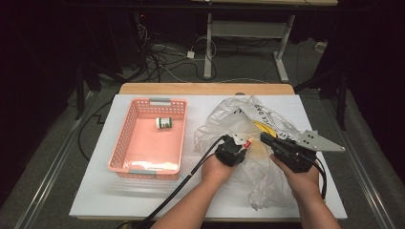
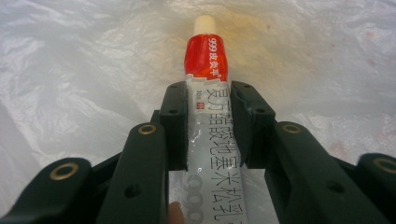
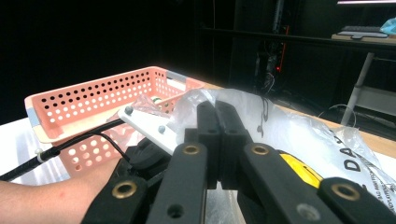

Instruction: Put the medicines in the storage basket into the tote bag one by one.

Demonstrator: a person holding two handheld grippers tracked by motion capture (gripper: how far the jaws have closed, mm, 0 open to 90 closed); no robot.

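A white tube with a red band and a cream cap (image 2: 205, 56) sticks out of my left gripper (image 2: 208, 116), whose jaws are shut on its body. In the high view the left gripper (image 1: 241, 145) hovers over a crumpled clear plastic bag (image 1: 267, 181), the tube's red end (image 1: 248, 142) pointing right. My right gripper (image 1: 264, 138) sits just to the right of it, above the same bag. Its jaws (image 3: 215, 121) are pressed together, with the bag's film (image 3: 299, 135) gathered at their tips.
A pink perforated basket (image 1: 125, 133) stands at the left of the white tabletop (image 1: 143, 195). Inside it lies a small white jar with a green label (image 1: 164, 123). The basket (image 3: 93, 93) rises beyond the left hand in the right gripper view. Cables trail toward the front edge.
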